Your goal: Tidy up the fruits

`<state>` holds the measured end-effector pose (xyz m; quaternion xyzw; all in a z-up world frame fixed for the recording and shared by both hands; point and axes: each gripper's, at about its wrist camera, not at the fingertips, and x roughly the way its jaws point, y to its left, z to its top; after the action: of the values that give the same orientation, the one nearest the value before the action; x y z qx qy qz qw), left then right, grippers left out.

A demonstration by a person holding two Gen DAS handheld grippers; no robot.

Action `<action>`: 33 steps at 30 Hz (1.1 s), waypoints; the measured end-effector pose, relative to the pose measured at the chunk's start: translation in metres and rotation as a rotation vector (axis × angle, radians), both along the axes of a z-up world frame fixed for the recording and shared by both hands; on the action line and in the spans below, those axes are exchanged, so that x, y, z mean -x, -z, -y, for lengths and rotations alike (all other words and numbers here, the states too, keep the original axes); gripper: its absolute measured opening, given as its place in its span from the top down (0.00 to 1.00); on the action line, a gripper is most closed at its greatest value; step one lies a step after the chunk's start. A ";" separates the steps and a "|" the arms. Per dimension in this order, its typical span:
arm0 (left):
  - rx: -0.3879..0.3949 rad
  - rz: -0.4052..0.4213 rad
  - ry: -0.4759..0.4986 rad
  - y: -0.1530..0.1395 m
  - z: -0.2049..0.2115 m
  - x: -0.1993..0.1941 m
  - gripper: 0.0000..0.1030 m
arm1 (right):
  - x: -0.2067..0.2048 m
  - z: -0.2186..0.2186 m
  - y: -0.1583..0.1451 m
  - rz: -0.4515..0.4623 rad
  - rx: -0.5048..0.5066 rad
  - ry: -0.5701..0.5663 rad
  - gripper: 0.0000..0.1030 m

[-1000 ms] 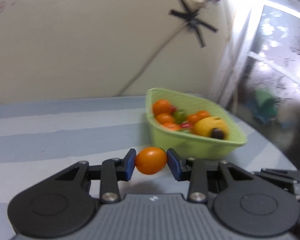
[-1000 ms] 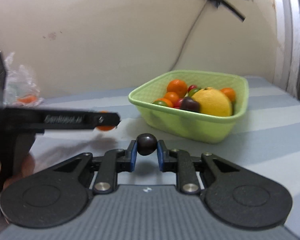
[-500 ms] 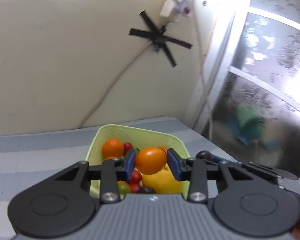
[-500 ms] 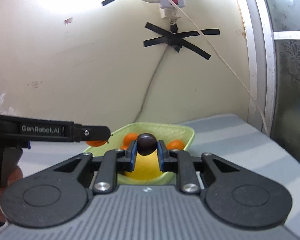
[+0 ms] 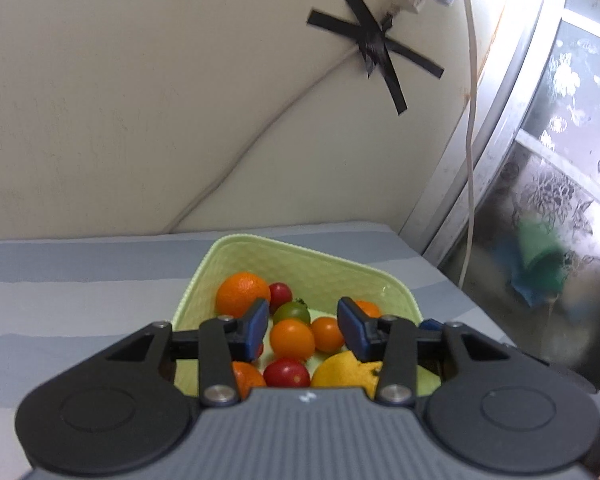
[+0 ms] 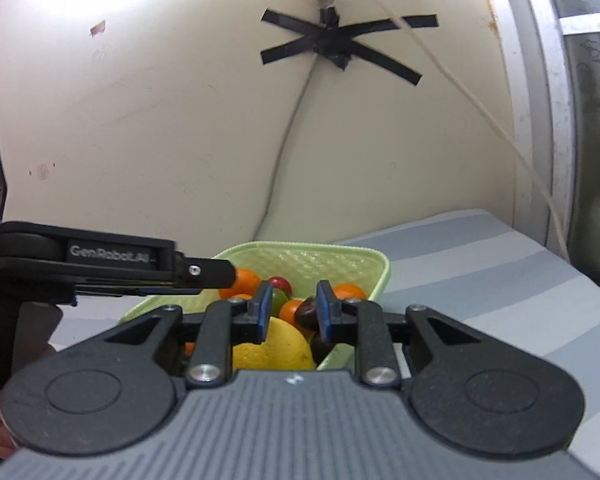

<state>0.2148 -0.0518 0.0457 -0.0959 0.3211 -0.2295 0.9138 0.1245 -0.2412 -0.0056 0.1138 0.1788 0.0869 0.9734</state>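
Both grippers hang over the green basket [image 5: 236, 250] of fruit. The left gripper [image 5: 303, 326] has just opened its jaws, and the orange tomato [image 5: 292, 339] lies in the basket. The right gripper [image 6: 291, 309] has loosened too, its dark plum [image 6: 307, 312] touching one pad only.

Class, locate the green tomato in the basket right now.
In the left wrist view, the green tomato sits mid-basket, right of the big orange, below the red tomato, above an orange tomato.

Bright daylight from window [image 5: 560, 160] at right, glare on wall [image 6: 100, 20] top, fisheye bending at edges, window side blurred.
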 end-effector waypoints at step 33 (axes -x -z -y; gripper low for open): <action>-0.258 0.076 -0.359 0.006 -0.029 0.255 0.00 | 0.185 -0.023 0.027 -0.130 -0.140 0.059 0.59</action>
<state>-0.0399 -0.0226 0.0401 -0.0250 0.2908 -0.0238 0.9562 -0.0601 -0.2177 -0.0327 0.1920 0.2315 0.0630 0.9516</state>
